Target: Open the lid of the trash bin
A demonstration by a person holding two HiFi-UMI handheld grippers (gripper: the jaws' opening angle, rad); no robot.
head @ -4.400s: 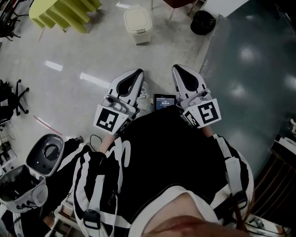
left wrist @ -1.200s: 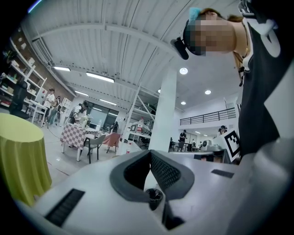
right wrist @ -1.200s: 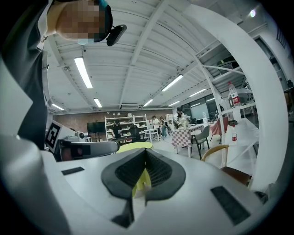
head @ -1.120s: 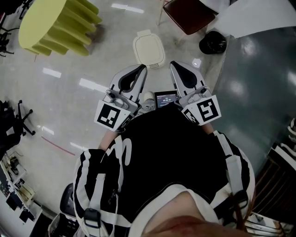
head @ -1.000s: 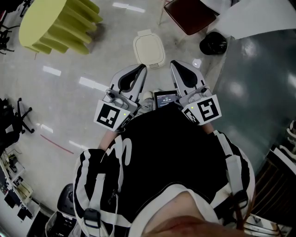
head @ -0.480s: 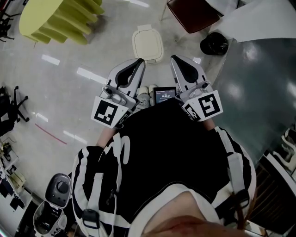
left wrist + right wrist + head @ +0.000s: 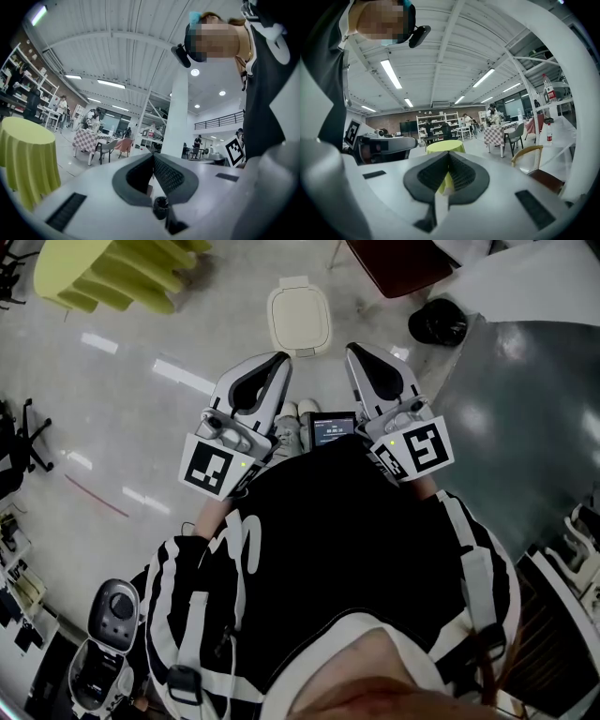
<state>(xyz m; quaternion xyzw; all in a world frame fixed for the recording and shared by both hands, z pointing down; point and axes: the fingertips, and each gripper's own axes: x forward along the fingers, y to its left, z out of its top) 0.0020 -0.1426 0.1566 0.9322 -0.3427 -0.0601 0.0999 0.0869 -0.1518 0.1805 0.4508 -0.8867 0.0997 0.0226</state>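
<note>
**A:** Where's the bin [image 7: 300, 341]?

**B:** On the floor [image 7: 141, 427] at 12 o'clock, near both grippers but apart from them. Its lid [image 7: 299, 313] is down, so the contents are hidden. A black tub [image 7: 437, 322] sits at 2 o'clock. I can't tell what is in that one either.

**A:** And the fingers?

**B:** The left gripper [image 7: 279, 362] has its fingers [image 7: 171, 176] pressed together on nothing. The right gripper [image 7: 355, 352] is the same, fingers [image 7: 461, 176] together and empty.

**A:** What could go wrong?

**B:** I'd say the bin looks light and stands free, so a sideways nudge at the lid's edge might slide or tip it. The fingers may also skid off the smooth lid. It's unclear which edge lifts, and prying at the hinge side would only shove the bin away.
</note>
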